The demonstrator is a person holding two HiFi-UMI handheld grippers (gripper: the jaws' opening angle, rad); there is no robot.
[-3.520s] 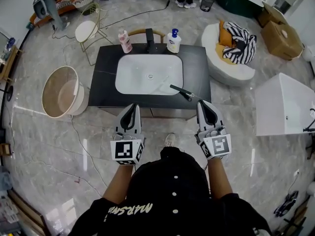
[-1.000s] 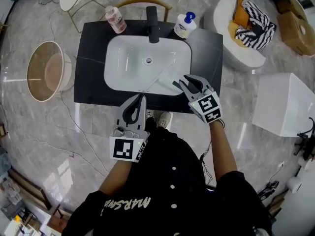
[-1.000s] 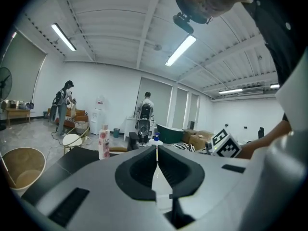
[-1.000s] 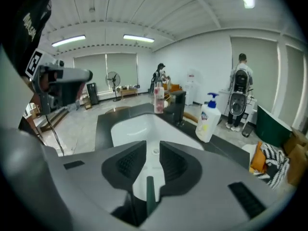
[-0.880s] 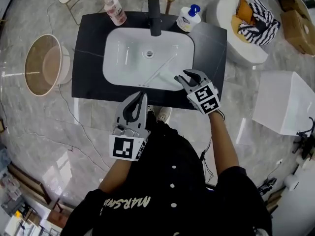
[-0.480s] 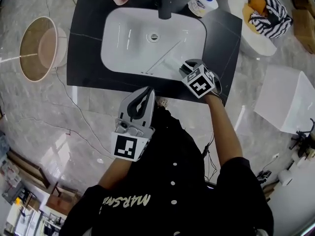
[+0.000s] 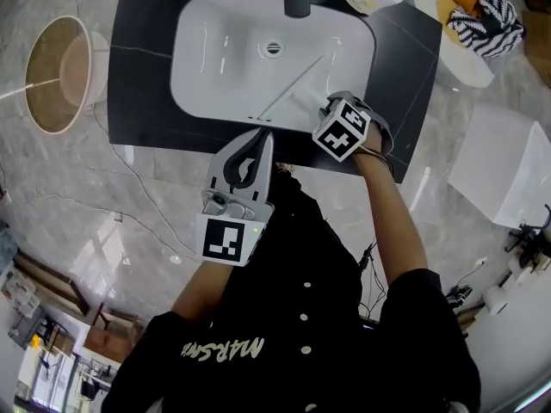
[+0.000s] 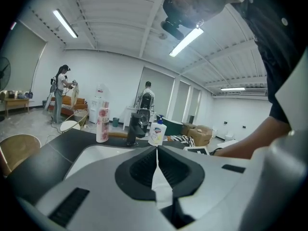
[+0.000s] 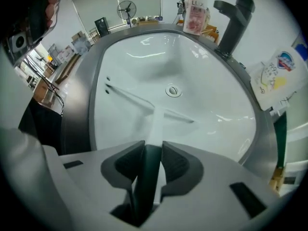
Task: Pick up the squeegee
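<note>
The squeegee [image 7: 293, 89] lies in the white sink [image 7: 215, 58], its thin blade slanting across the basin and its handle towards the front right rim. My right gripper [image 7: 331, 119] points straight down over that handle. In the right gripper view the dark handle [image 9: 147, 177] fills the gap between the closing jaws of the right gripper [image 9: 153, 146], with the pale neck and blade [image 9: 156, 112] stretching into the basin. My left gripper [image 7: 263, 140] hovers at the counter's front edge, and in its own view the left gripper [image 8: 157, 153] is shut and empty.
A black faucet [image 9: 236, 13] stands at the back of the sink, with a pink bottle [image 9: 195, 8] on one side and a white soap bottle [image 9: 276, 78] on the other. The black counter [image 7: 142, 76] surrounds the basin. On the floor are a round basket [image 7: 56, 71], cables and a white box [image 7: 508, 166].
My right gripper has tipped from nearly level to pointing straight down and has sunk onto the squeegee handle at the sink's rim. The left gripper has dropped a little.
</note>
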